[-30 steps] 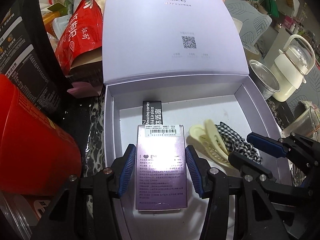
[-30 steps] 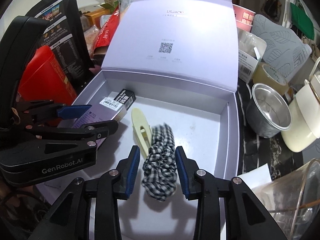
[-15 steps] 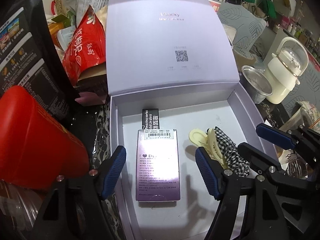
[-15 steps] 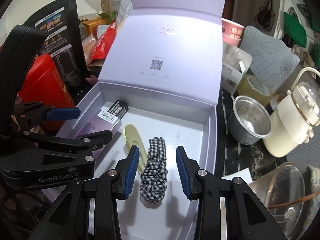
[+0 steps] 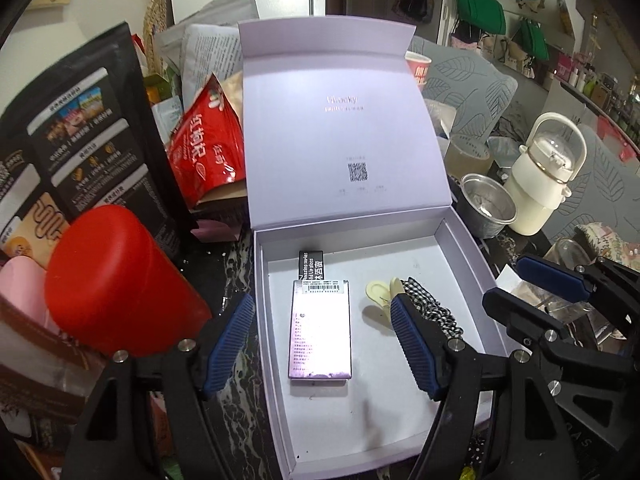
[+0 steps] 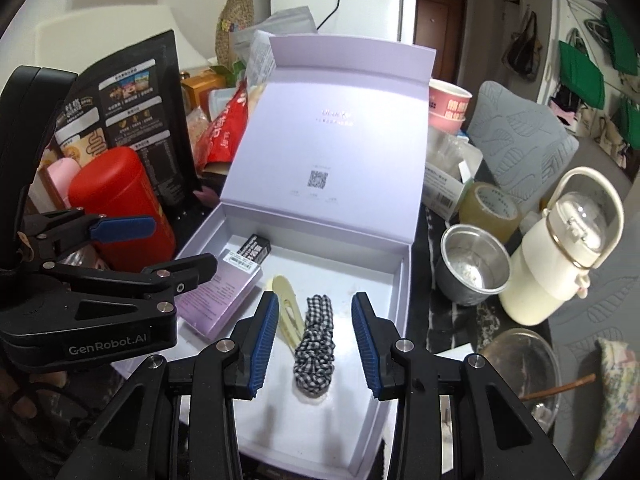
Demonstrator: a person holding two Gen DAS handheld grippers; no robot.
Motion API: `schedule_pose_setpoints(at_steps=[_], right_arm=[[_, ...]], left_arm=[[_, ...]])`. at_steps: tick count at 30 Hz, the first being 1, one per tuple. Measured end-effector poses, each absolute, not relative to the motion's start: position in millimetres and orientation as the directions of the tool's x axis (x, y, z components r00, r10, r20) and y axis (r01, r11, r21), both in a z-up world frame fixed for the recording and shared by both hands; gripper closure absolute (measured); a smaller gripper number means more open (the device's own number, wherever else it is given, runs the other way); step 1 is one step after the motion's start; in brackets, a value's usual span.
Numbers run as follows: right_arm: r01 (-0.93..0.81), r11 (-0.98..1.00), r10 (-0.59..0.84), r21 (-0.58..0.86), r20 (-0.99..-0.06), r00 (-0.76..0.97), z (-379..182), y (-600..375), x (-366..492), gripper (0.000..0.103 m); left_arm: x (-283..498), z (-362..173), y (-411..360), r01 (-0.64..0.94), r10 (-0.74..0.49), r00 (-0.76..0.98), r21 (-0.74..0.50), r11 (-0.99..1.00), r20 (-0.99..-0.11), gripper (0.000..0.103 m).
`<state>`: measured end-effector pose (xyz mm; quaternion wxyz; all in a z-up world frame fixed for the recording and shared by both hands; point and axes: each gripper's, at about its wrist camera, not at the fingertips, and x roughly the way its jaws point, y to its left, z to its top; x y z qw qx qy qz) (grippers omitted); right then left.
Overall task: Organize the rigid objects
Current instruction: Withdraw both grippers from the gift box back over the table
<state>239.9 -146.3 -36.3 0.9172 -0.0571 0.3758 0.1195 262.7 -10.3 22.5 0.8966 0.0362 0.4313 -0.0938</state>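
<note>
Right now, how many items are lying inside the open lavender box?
4: a black lip gloss carton at the back left, a purple carton before it, a cream hair clip mid-floor, and a checked scrunchie beside the clip. Nothing appears hidden.

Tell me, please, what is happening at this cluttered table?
A person is packing small items into an open lilac gift box. Inside lie a purple carton, a black lip-gloss box, a cream hair clip and a checked scrunchie. The left hand-held gripper and right hand-held gripper hover open, holding nothing.
</note>
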Motion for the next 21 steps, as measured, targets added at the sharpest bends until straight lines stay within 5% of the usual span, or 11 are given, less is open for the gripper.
schedule_pose_setpoints(at_steps=[7,14,16,21], right_arm=[[-0.256,0.967,0.183,-0.011,-0.671,0.719,-14,-149,214,0.065],[-0.237,0.971,0.174,-0.014,-0.639,0.749,3,-157,181,0.05],[-0.238,0.971,0.178,-0.01,-0.633,0.753,7,-160,173,0.046],[-0.22,0.976,0.174,0.002,-0.617,0.768,13,-169,148,0.038]], left_arm=[[231,50,-12,0.217,-0.139,0.66,0.011,0.976,-0.738,0.031],[197,66,-13,0.231,-0.146,0.683,0.022,0.973,-0.716,0.031],[189,69,-13,0.228,-0.142,0.691,0.027,0.973,-0.708,0.005],[169,76,-10,0.22,-0.142,0.712,0.026,0.975,-0.687,0.001]])
